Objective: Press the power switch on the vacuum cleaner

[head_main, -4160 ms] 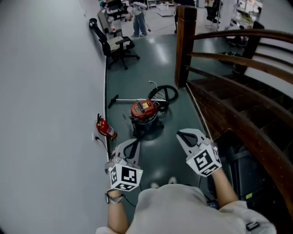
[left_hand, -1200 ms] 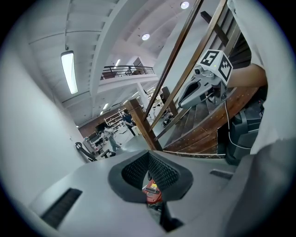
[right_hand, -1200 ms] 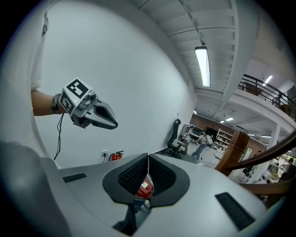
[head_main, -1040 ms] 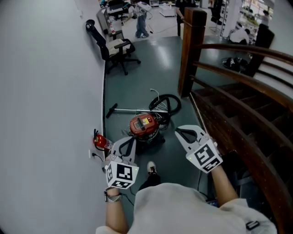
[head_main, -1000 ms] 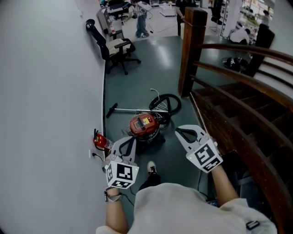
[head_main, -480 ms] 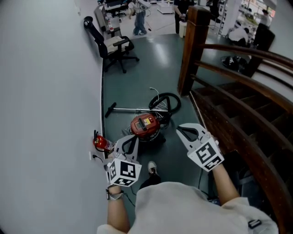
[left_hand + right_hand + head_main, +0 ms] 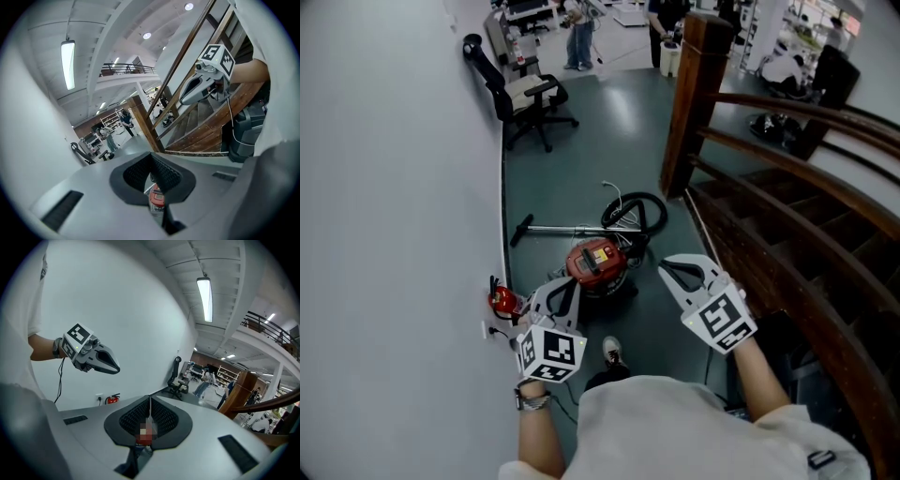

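The vacuum cleaner (image 7: 596, 263), a red canister on a dark base, sits on the grey-green floor (image 7: 609, 131) near the wall (image 7: 384, 187), ahead of both my grippers and touched by neither; I cannot pick out its power switch from here, only a pale panel on its lid. Its black hose (image 7: 635, 212) lies coiled just behind it; the metal wand (image 7: 558, 228) stretches across the floor toward the wall.

My left gripper (image 7: 568, 285) hangs just in front of the canister on its wall side, jaws closed together with nothing between them; in the left gripper view the red lid shows through the narrow slit below the pads. My right gripper (image 7: 666, 270) is about level with it on the other side of the canister, near the foot of the wooden stairs (image 7: 769, 216); its jaws are likewise clenched and empty.

A red fire extinguisher (image 7: 501, 302) stands against the wall just left of the left gripper; one shoe (image 7: 612, 352) shows on the floor below the canister. Further off, a black office chair (image 7: 525, 94) stands by the wall; a thick wooden post (image 7: 683, 94) anchors the stair railing; people (image 7: 579, 37) stand at the far end of the room.
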{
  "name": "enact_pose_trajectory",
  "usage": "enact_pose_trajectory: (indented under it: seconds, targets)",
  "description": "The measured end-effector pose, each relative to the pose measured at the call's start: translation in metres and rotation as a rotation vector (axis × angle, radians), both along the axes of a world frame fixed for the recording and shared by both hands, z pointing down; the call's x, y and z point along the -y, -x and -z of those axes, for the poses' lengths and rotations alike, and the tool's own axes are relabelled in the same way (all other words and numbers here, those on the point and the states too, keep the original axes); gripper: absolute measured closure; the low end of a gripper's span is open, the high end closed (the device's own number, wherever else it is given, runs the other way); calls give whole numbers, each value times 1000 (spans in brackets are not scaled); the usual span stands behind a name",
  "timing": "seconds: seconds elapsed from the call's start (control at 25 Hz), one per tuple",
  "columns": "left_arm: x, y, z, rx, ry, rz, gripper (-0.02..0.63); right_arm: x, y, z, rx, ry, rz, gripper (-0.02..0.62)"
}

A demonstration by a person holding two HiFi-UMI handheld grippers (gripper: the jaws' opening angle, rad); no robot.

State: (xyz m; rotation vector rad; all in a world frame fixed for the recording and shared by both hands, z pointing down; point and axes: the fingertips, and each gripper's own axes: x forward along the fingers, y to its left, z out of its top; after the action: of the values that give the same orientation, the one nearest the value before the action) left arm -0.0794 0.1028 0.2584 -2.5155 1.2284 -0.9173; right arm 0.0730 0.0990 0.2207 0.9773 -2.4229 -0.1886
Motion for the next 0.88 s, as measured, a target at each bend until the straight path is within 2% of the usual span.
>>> enact_pose_trajectory:
  seconds: [0.88]
  targets:
    - [82, 28, -4, -20, -6, -20, 607, 81, 44, 1, -6, -21, 34, 565]
